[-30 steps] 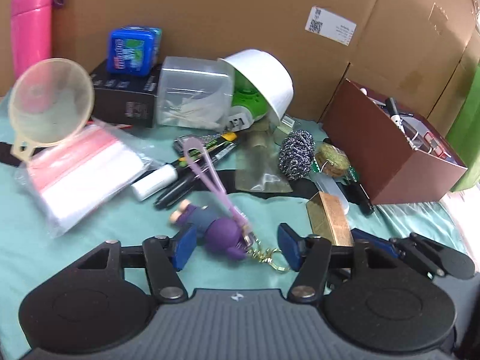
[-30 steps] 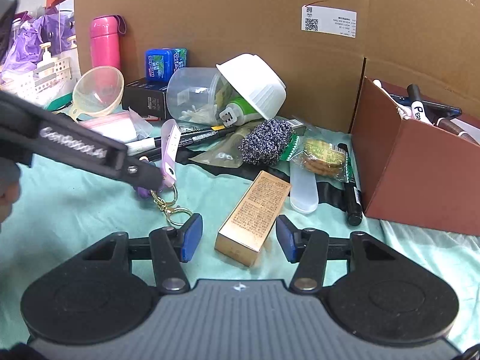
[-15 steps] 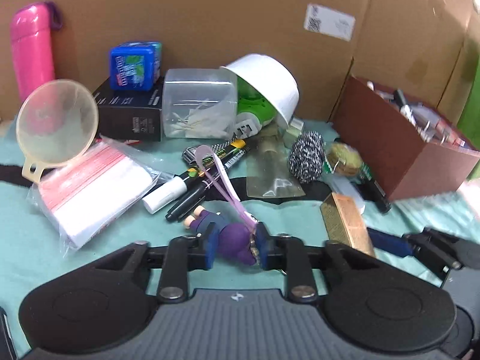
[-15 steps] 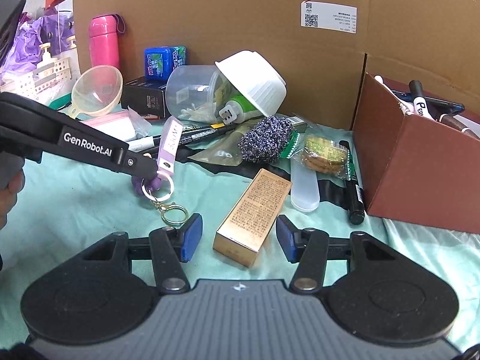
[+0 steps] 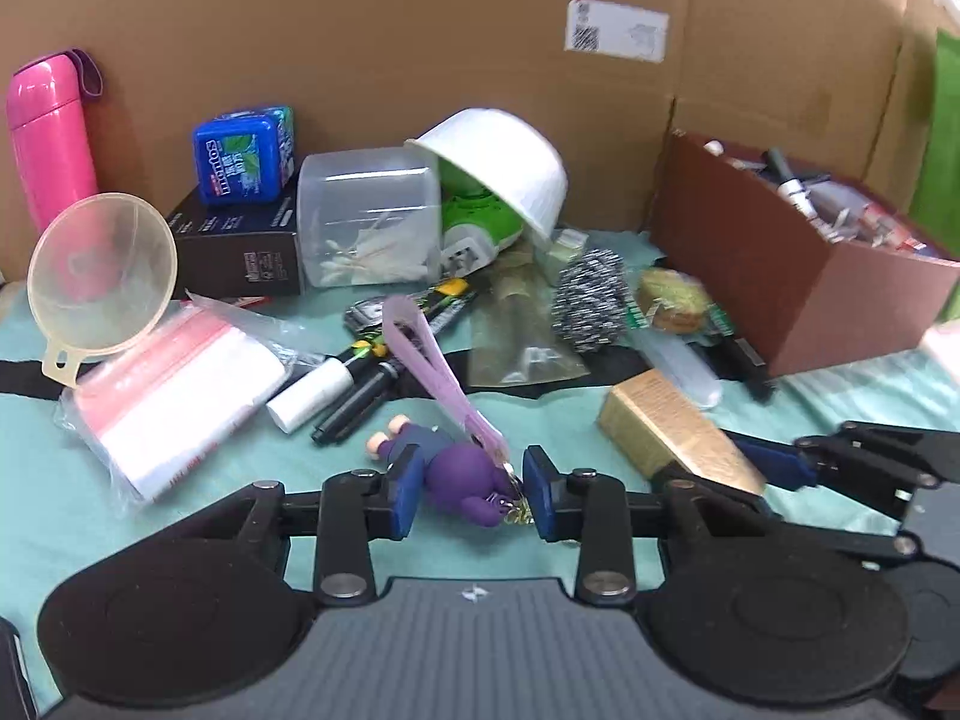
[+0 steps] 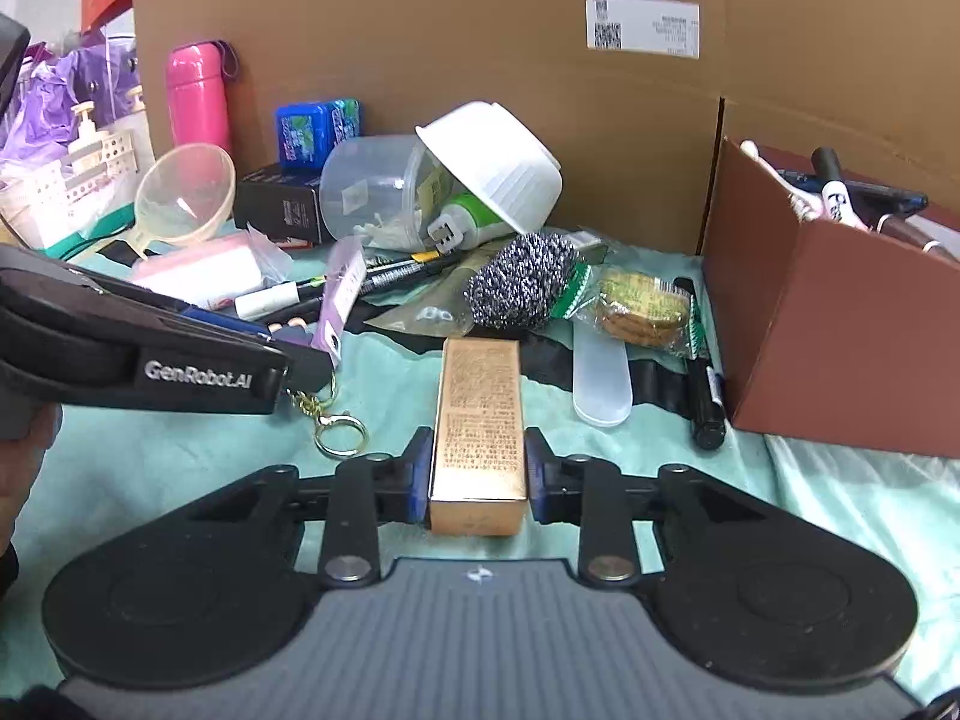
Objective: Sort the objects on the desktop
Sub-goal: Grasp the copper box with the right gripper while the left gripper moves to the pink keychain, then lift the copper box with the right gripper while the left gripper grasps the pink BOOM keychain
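Observation:
My left gripper [image 5: 471, 495] is shut on a purple doll keychain [image 5: 462, 474] with a lilac strap and a gold ring, low over the teal cloth. It also shows in the right wrist view [image 6: 300, 369], with the ring [image 6: 341, 433] hanging below. My right gripper [image 6: 478, 483] is shut on a gold rectangular box [image 6: 480, 420] that lies on the cloth. The box also shows in the left wrist view [image 5: 678, 438], to the right of the keychain.
A brown box [image 6: 840, 324] holding markers stands at the right. Ahead lie a steel scourer [image 6: 519, 285], a biscuit pack [image 6: 645, 312], a black marker [image 6: 702, 372], a white bowl [image 6: 492, 165], a clear tub [image 5: 366, 216], a funnel [image 5: 102, 279], a zip bag [image 5: 174, 390] and a pink bottle [image 5: 48, 132]. A cardboard wall stands behind.
My left gripper closed on the purple doll keychain one second to half a second ago. My right gripper moved forward around the gold box and closed on it.

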The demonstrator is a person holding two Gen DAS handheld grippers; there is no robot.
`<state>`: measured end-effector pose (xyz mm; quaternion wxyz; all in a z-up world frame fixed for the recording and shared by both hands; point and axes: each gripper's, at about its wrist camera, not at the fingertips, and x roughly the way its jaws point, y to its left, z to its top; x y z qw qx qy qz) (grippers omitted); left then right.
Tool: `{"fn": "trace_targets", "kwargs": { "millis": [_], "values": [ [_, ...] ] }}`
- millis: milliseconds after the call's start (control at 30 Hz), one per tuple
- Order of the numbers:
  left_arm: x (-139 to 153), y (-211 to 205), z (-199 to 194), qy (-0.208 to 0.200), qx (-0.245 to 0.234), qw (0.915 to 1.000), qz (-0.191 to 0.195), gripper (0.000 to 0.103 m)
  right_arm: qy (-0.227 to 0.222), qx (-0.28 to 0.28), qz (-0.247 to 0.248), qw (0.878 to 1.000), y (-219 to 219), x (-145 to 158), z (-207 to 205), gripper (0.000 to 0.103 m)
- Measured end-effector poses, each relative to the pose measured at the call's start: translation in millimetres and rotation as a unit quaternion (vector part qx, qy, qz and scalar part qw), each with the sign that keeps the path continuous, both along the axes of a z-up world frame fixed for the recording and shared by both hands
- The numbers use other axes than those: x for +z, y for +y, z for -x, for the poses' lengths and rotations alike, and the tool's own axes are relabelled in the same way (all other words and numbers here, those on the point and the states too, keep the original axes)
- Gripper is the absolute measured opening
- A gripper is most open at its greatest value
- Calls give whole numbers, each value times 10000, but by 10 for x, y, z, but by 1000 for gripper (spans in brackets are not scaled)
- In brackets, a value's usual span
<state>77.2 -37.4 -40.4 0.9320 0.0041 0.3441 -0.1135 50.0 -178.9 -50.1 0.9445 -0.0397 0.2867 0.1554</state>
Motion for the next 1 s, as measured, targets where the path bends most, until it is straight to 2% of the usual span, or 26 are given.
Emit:
{"fn": "trace_targets", "kwargs": {
  "millis": [200, 433, 733, 767, 800, 867, 1000],
  "values": [
    [249, -13, 170, -210, -286, 9982, 483, 37, -249, -47, -124, 9996, -100, 172, 111, 29],
    [518, 9, 157, -290, -545, 9923, 1071, 37, -577, -81, -226, 9980, -232, 379, 246, 29],
    [800, -139, 125, -468, -867, 9873, 1245, 35, -905, -178, -384, 9950, -405, 602, 306, 29],
    [852, -173, 120, -535, -928, 9862, 1259, 10, -952, -178, -430, 9944, -439, 644, 310, 29],
    [913, -212, 113, -571, -1000, 9852, 1273, 0, -1013, -188, -455, 9936, -476, 688, 314, 29],
    [1039, -273, 84, -657, -1065, 9830, 1343, 0, -1135, -231, -471, 9922, -544, 771, 323, 29],
    [1170, -422, 35, -889, -1072, 9835, 1151, 0, -1304, -395, -438, 9897, -706, 902, 284, 29]
  ]
}}
